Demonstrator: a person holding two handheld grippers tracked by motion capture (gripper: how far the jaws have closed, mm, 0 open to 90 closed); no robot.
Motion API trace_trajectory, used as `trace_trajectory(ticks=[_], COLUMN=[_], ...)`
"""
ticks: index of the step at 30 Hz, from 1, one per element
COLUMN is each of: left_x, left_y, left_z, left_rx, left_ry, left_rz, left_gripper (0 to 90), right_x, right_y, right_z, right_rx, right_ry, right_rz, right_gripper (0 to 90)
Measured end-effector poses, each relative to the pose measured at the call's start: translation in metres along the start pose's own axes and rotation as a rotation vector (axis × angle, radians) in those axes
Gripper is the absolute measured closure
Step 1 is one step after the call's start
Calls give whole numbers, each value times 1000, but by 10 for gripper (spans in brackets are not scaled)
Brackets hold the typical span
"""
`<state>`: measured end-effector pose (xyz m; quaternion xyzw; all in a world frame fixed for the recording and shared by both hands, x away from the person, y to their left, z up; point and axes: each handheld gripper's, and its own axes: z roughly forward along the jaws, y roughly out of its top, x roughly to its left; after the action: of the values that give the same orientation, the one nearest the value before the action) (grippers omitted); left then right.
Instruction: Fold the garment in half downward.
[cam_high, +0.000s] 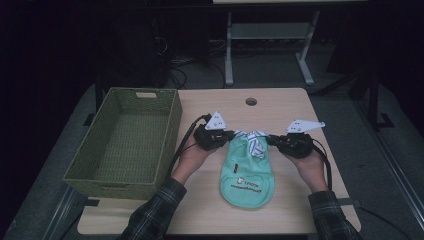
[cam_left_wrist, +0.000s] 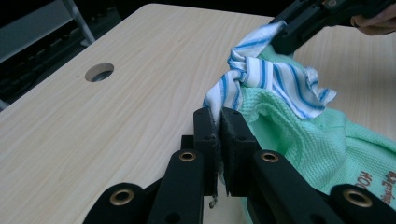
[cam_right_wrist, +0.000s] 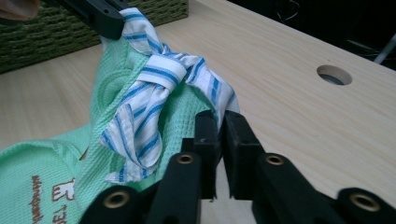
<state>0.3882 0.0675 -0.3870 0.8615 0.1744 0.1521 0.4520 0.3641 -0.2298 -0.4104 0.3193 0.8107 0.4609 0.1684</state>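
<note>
both grippers, left and right, pinch our green shirt by its striped collar. we reach our hands in from below. shirt hangs onto the wooden table, beside a basket; dark room.

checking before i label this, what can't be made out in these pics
- Print on the green garment: too small in the high view; cut off by the frame edge in both gripper views.
- Striped collar ends: pinched inside the left tongs and right tongs, so hidden.
- Basket near inner wall: hidden by its own rim in the high view.
- Area behind the table: too dark.
</note>
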Motion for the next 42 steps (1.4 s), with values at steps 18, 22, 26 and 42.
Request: trace_trajectory(ticks=[18, 22, 26, 42], left_x=[-2, -3, -3, -15], left_y=[2, 2, 2, 4], left_z=[1, 0, -1, -7], left_rx=[-9, -14, -16, -28], left_ry=[-13, -19, -26, -57], left_rz=[9, 11, 10, 49], left_gripper=[857, 857, 857, 857], right_x=[52, 58, 56, 44], right_y=[-5, -12, -18, -30], right_z=[15, 37, 52, 74], right_rx=[98, 156, 196, 200], right_ry=[176, 180, 157, -2], right_rz=[-29, -17, -9, 26], right_gripper=[899, 900, 900, 900])
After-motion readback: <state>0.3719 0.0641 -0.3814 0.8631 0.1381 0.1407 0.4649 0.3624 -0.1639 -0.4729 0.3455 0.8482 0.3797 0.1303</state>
